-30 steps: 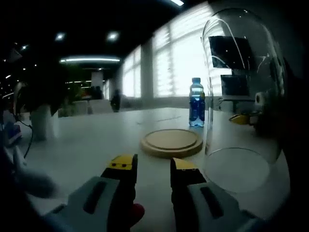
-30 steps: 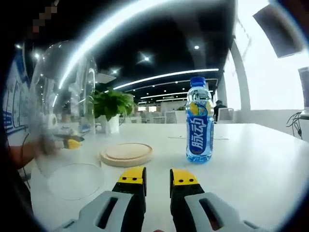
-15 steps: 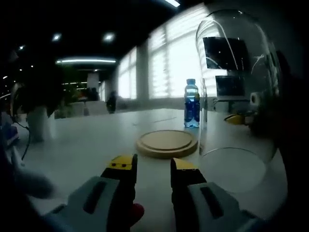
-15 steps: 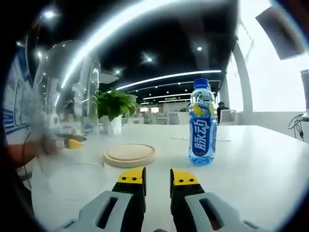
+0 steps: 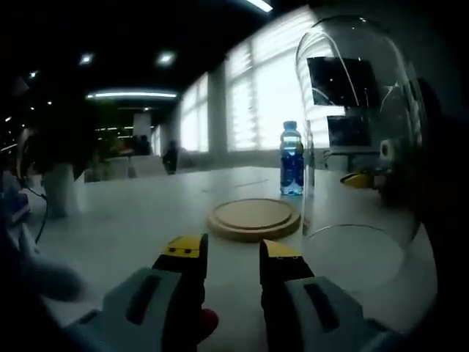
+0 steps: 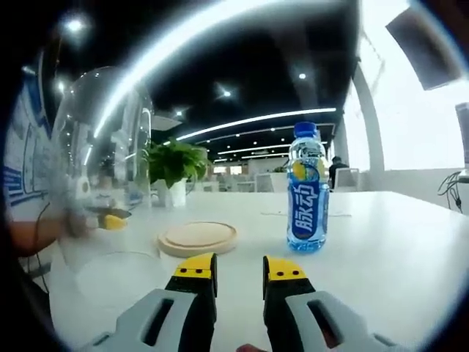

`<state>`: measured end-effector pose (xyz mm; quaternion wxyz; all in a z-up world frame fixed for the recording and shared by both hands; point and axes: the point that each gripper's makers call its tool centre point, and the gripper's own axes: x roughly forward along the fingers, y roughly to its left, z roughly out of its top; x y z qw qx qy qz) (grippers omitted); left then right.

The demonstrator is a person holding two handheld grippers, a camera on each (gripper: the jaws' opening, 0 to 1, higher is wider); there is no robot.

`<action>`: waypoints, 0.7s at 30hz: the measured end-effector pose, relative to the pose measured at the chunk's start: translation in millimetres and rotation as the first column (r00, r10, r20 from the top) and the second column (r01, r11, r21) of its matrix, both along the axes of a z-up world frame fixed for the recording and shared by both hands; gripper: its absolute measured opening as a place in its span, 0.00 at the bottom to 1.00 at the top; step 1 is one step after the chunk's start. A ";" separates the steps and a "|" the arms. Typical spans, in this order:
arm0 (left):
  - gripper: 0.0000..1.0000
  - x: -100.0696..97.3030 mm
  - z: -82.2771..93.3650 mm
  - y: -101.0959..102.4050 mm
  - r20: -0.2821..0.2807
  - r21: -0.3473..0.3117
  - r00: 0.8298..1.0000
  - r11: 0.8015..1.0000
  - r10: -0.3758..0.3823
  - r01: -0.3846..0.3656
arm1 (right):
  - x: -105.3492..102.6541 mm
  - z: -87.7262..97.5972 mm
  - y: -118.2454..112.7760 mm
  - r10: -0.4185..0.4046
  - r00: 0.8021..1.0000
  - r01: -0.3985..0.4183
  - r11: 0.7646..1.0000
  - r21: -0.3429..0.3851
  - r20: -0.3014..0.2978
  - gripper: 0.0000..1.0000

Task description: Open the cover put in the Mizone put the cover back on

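While your left gripper (image 5: 233,253) hovers low over the white surface (image 5: 132,220), its jaws stand a narrow gap apart with nothing between them. Ahead of them in the left gripper view lies a round wooden base (image 5: 253,218), bare on top. Just to its right stands the clear glass cover (image 5: 359,147), off the base and resting on the surface, its rim close to the base's edge. Beyond the base, well back, the blue bottle (image 5: 291,159) stands upright. A potted plant (image 5: 58,169) sits far off to the left.

In the right gripper view, your right gripper (image 6: 239,265) also sits low, jaws parted narrowly and holding nothing. The bottle (image 6: 308,189) stands upright ahead and slightly right, blue cap on, apart from the jaws. The wooden base (image 6: 198,238) lies ahead to the left, well apart from the bottle. The glass cover (image 6: 102,183) stands farther left, beside the base, and the other gripper's yellow tip (image 6: 111,219) shows through its wall. The plant (image 6: 173,167) stands behind the base.
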<state>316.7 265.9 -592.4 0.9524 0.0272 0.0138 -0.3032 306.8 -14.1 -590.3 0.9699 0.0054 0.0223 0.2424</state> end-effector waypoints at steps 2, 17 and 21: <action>0.21 0.1 0.0 0.4 -0.001 0.000 1.000 1.000 0.004 -0.004 | -0.6 0.2 1.1 0.006 1.000 -0.006 1.000 -0.004 0.002 0.18; 0.21 3.5 -4.7 -1.5 -0.004 0.037 1.000 0.999 0.014 -0.014 | 4.4 -1.9 -1.4 -0.002 1.000 0.002 1.000 0.007 -0.016 0.18; 0.21 3.6 -5.0 -2.4 -0.012 0.030 1.000 1.000 0.006 -0.005 | 5.9 -3.1 -1.1 -0.001 1.000 0.001 1.000 0.004 -0.023 0.18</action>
